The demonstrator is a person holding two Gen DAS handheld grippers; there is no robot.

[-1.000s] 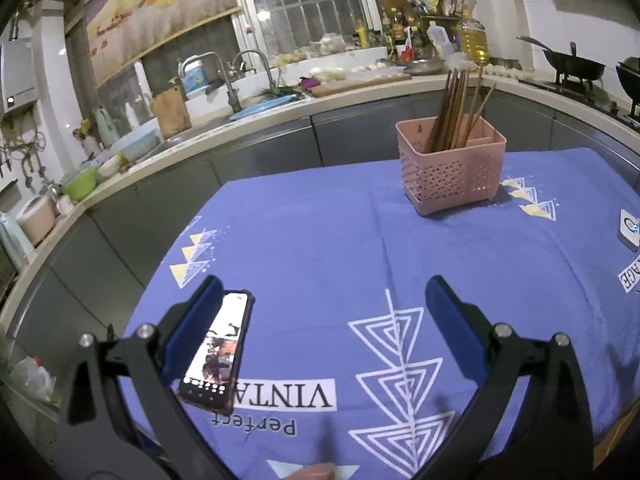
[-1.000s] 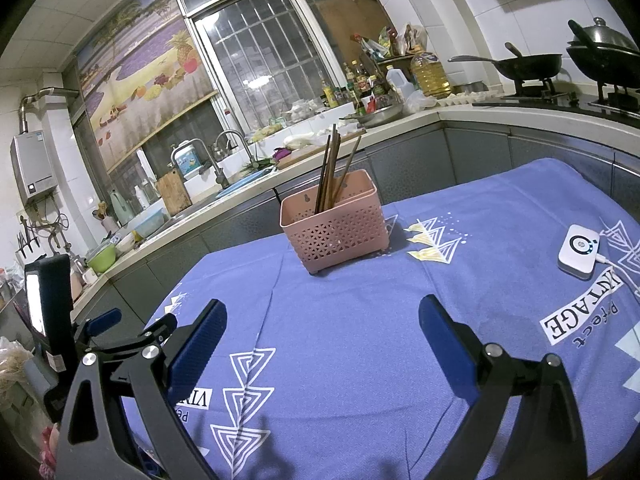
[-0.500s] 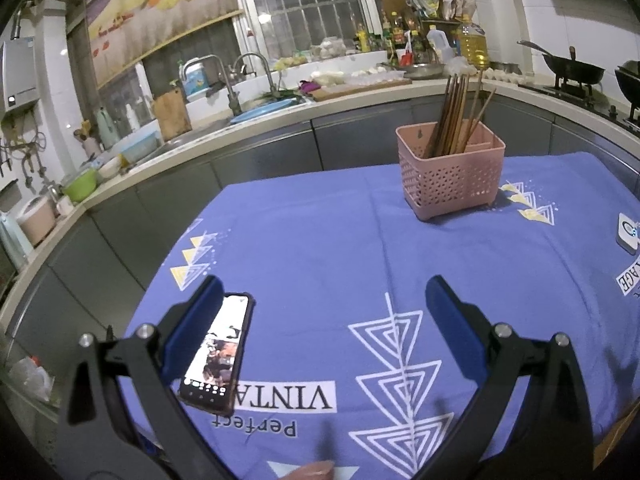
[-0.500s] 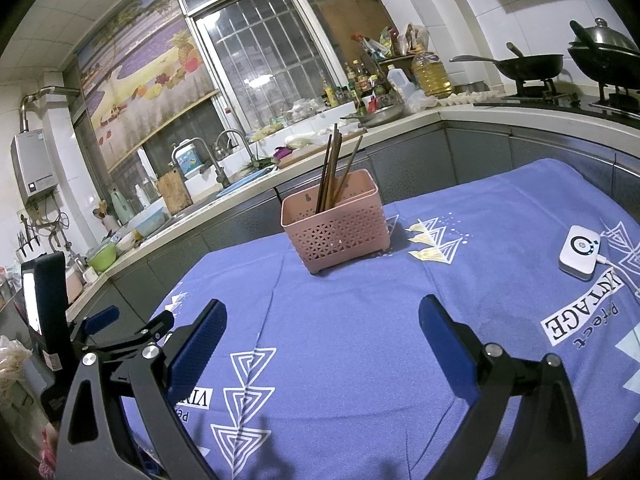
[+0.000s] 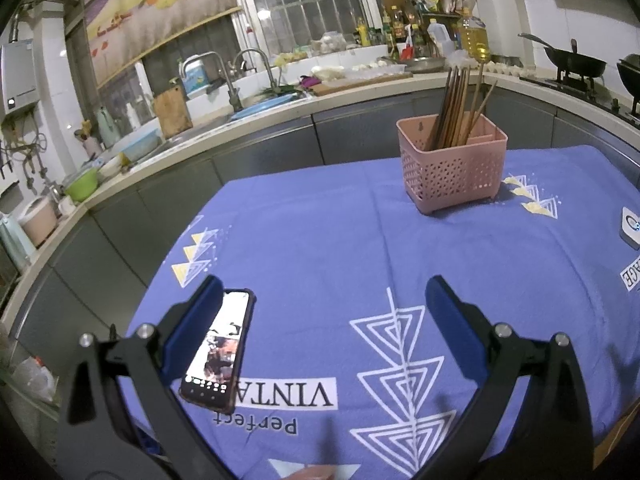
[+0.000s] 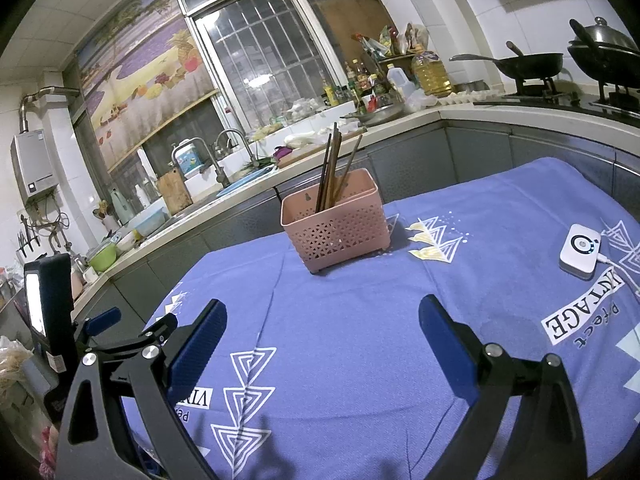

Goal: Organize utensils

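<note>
Pink lattice basket (image 5: 452,164), brown chopsticks (image 5: 456,108), blue triangle-patterned tablecloth (image 5: 320,240), white device (image 6: 580,250)

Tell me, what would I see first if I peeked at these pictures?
Probably the pink basket full of brown chopsticks, standing at the far side of the blue tablecloth. Next, the lit phone lying beside the open left tongs, and a small white gadget at the cloth's right.

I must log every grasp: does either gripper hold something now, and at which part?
Nothing is held. The left gripper and the right gripper are both open above the cloth; the chopsticks stand untouched in the pink basket.
</note>
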